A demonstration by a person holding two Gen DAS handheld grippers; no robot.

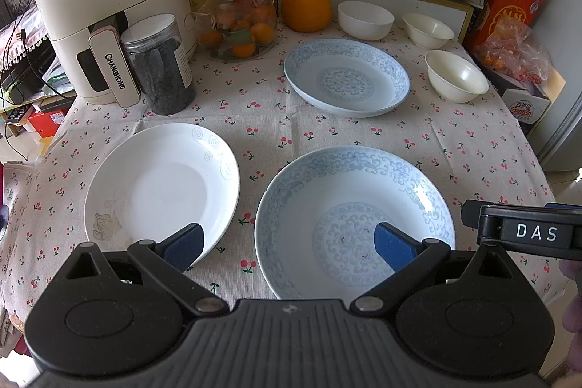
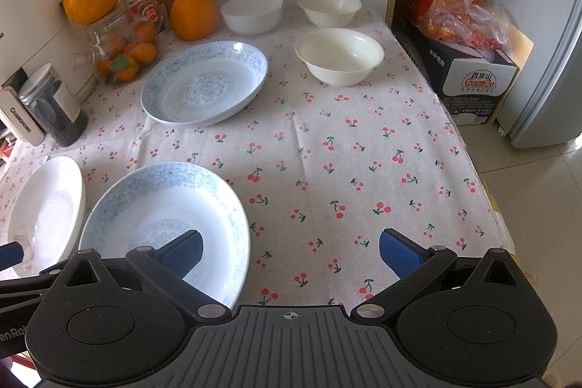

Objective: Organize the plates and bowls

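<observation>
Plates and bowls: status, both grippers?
Left gripper open, empty, above near blue plate. Right gripper open, empty, over bare tablecloth. Three plates, three bowls all separate, unstacked. Nothing blocking.

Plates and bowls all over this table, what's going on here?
A person holds a gripper in each hand over the cherry-print tablecloth. The left gripper and right gripper are both open and hold nothing. Nothing is stacked yet: the white plate, the near blue plate and the far blue plate lie apart, and three white bowls sit separately near the back. The left gripper is above the gap between the white plate and the near blue plate.
</observation>
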